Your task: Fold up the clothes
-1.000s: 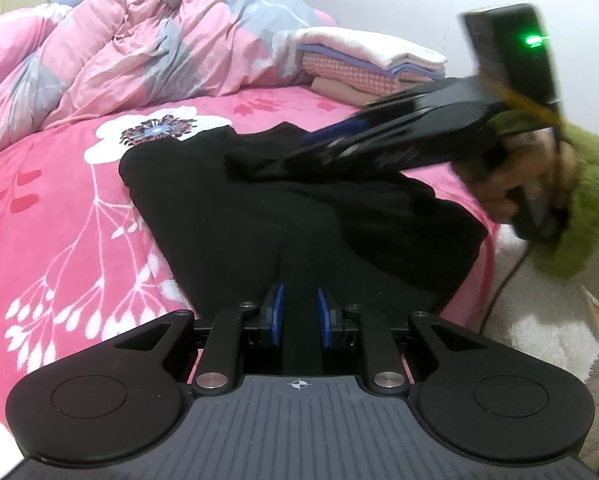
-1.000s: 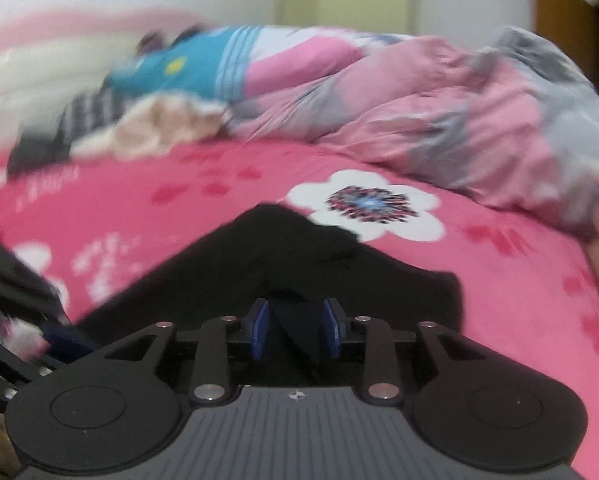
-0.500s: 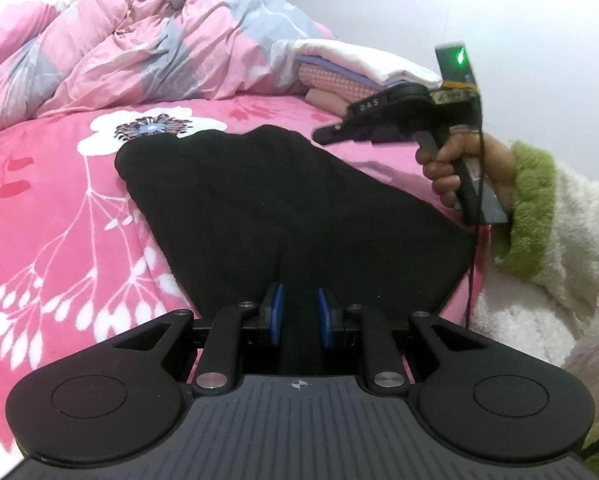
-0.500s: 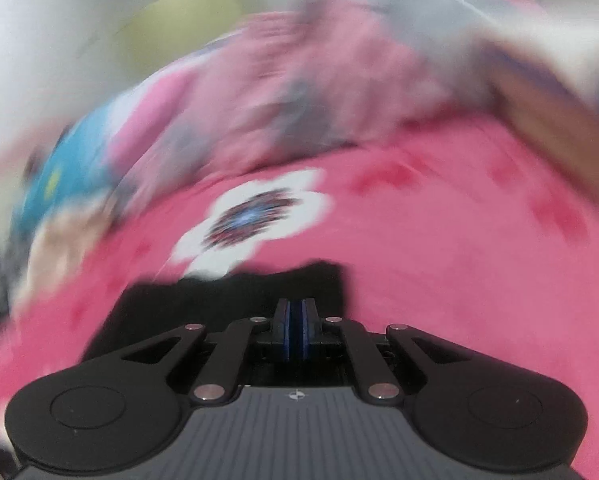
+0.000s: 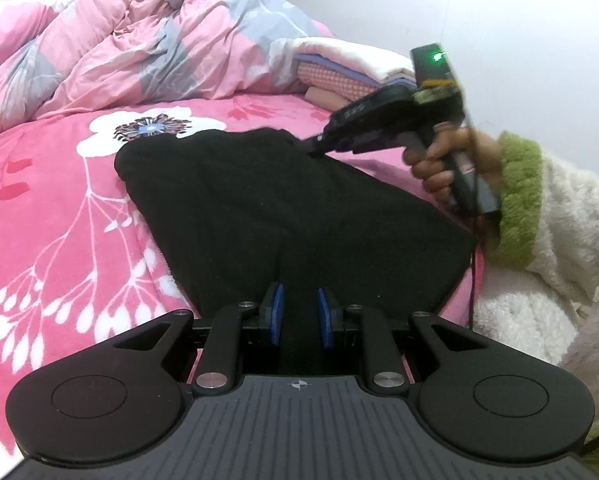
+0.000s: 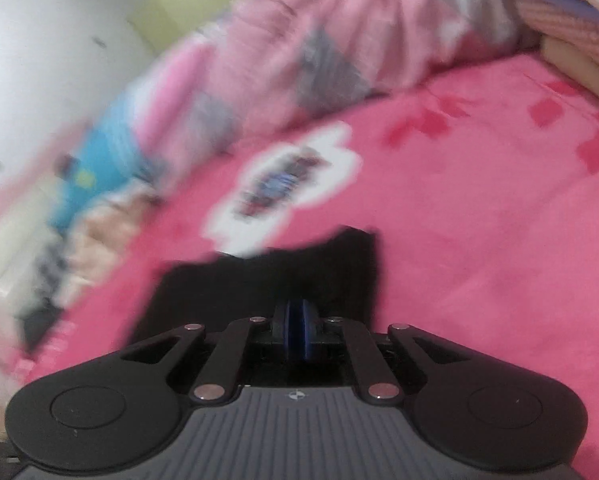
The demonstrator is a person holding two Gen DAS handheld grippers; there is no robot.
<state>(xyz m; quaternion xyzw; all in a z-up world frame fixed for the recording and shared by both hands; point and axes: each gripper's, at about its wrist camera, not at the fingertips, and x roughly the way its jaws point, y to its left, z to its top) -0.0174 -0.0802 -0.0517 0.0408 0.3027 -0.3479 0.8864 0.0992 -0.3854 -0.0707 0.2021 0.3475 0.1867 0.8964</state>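
A black garment [image 5: 279,208] lies spread flat on the pink flowered bed sheet [image 5: 59,200]. My left gripper [image 5: 300,312] is at its near edge, with black fabric running between the narrowly parted blue pads [image 5: 275,312]. A hand [image 5: 439,160] holds my right gripper [image 5: 315,150], whose tip touches the garment's far right edge. In the blurred right wrist view, my right gripper [image 6: 297,332] has its pads pressed together just above the garment's far corner [image 6: 259,284]. Nothing shows between them.
A crumpled pink and grey quilt [image 5: 139,48] fills the back of the bed. A stack of folded clothes [image 5: 339,68] sits at the back right. Blue and striped loose clothes [image 6: 95,172] lie at the far left. A fluffy white sleeve with a green cuff [image 5: 519,200] is at the right.
The right gripper let go of the fold of black fabric it held up, shut, and dropped back to the garment's far right edge. The garment now lies flat. The left gripper has not moved.
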